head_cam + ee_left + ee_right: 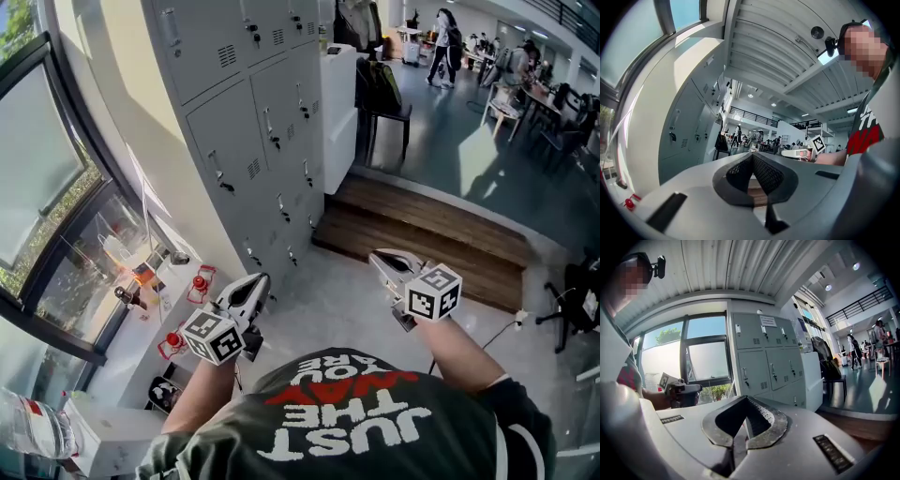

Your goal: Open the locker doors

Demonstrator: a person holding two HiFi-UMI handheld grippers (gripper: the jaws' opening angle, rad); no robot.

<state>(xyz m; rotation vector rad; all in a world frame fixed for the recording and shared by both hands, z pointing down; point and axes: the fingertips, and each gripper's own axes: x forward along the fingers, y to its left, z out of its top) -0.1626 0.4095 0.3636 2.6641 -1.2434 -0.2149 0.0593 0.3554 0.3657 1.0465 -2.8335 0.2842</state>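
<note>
Both claws empty & closed: the left claw (260,280) has its dark ribbed pads meeting at the tip w/ nothing btwn them, and the right claw (377,255) is the same, jaws pressed together on air. The tall pale-grey sheet-metal locker bank (248,103) stands ahead of both claws & well apart from them, on the left claw's side. Every door in view is closed, so the task isn't begun. Handling, as a guess: doors are thin steel, stiff, and light to swing. The smooth painted face gives no purchase, so don't work on the panel. Take hold at the slim vertical metal pull handle (270,127) on each door, w/ a dark lock knob just under it. Prob needs the jaws opened a little, closed across the handle, then drawn back toward the person. Can't tell if any door is locked. The handle looks small & slick, so a shallow pinch could slip off. Below the claws is a smooth pale-grey floor (342,309). Ahead of the right claw a low brown wooden step (422,234) leads to a big open hall w/ people far off, and a black chair (386,111) sits past the lockers. Left of the left claw are a large glass window (42,159) & a white sill (122,361) w/ small red items.
</note>
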